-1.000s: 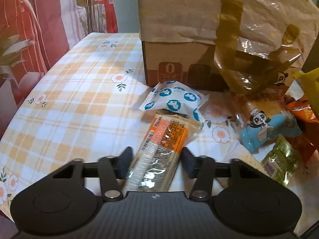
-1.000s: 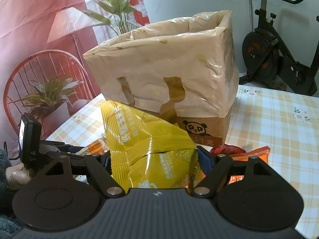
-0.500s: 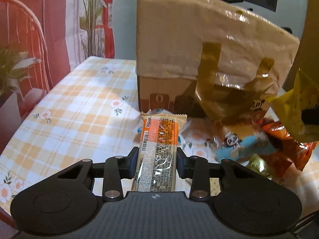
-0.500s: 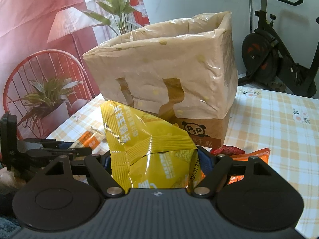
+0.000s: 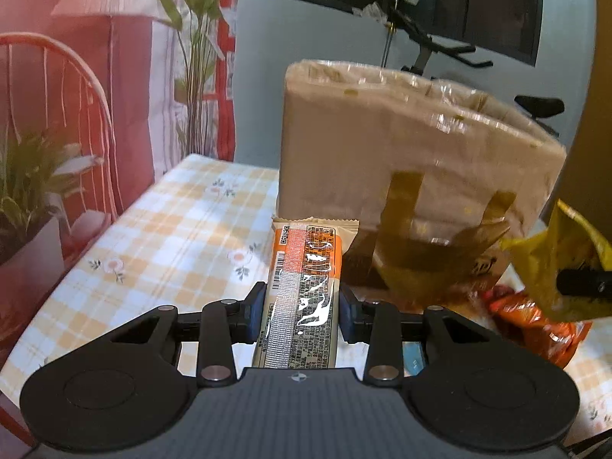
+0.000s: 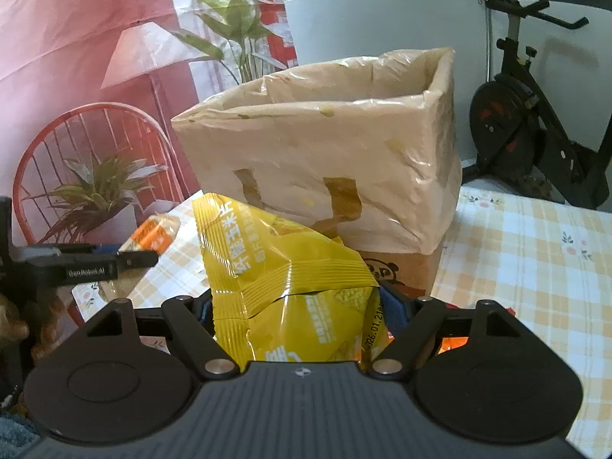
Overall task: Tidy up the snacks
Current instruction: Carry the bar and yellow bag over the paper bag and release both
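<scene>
My left gripper is shut on a long orange and beige snack bar and holds it in the air in front of the box. My right gripper is shut on a yellow snack bag, also lifted. The target is a cardboard box lined with a beige plastic bag, open at the top. The yellow bag also shows at the right of the left wrist view. The left gripper with the bar shows at the left of the right wrist view.
Orange snack packets lie on the checked tablecloth by the box base. A potted plant and red chair stand left of the table. An exercise bike stands behind on the right.
My left gripper closed on the snack bar and lifted it off the table, up toward the box top. My right gripper rose a little with the yellow bag.
</scene>
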`<state>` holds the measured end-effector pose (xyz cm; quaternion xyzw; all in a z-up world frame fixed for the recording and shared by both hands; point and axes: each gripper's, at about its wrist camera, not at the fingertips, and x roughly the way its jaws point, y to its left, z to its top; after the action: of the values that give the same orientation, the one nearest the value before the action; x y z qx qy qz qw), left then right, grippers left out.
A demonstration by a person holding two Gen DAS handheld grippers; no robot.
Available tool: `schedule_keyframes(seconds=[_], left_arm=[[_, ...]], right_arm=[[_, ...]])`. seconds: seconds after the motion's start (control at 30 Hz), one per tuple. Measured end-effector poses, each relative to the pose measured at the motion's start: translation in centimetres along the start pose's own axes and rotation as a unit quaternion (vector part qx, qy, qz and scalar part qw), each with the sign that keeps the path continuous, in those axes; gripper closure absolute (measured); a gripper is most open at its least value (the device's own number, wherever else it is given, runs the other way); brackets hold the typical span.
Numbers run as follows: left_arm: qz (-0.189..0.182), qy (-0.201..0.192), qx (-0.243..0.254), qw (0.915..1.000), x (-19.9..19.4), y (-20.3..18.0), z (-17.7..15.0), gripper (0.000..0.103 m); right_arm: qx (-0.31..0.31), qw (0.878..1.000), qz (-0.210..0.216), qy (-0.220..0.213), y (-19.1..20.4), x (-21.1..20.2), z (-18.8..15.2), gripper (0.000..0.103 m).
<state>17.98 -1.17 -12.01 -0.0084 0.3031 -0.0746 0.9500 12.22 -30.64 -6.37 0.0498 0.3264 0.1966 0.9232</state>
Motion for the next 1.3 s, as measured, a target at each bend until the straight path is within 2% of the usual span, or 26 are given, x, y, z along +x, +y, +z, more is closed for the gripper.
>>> schedule_keyframes(seconds=[0.43, 0.63, 0.8, 0.93, 1.03, 1.1, 1.3], left_arm=[[-0.016, -0.069, 0.006, 0.9975, -2.8, -2.0, 4.1, 0.063], [-0.028, -0.105, 0.005, 0.9941, -4.6, -2.8, 6.4, 0.063], [-0.041, -0.121, 0.001, 0.9918, -4.3, -3.6, 9.6, 0.063], [-0.055, -0.135, 0.003, 0.9894, -3.1, -4.4, 12.4, 0.063], [-0.07, -0.127, 0.005, 0.9893, -1.5, -5.0, 14.1, 0.063], [-0.068, -0.125, 0.011, 0.9897, -0.4, -5.4, 14.7, 0.063], [-0.067, -0.114, 0.007, 0.9912, 2.4, -5.8, 16.1, 0.063]], right_arm=[[-0.033, 0.998, 0.017, -0.046, 0.9, -2.1, 2.7, 0.023], [-0.04, 0.995, 0.028, -0.089, 1.5, -4.0, 5.0, 0.023], [-0.063, 0.99, 0.038, -0.121, 2.3, -5.1, 7.7, 0.023], [-0.09, 0.986, 0.038, -0.136, 2.5, -4.1, 10.7, 0.023], [-0.101, 0.982, 0.041, -0.152, 2.0, -2.4, 12.8, 0.023], [-0.104, 0.98, 0.039, -0.163, 1.4, -1.1, 13.9, 0.023], [-0.076, 0.984, 0.025, -0.159, -1.1, 2.3, 15.7, 0.023]])
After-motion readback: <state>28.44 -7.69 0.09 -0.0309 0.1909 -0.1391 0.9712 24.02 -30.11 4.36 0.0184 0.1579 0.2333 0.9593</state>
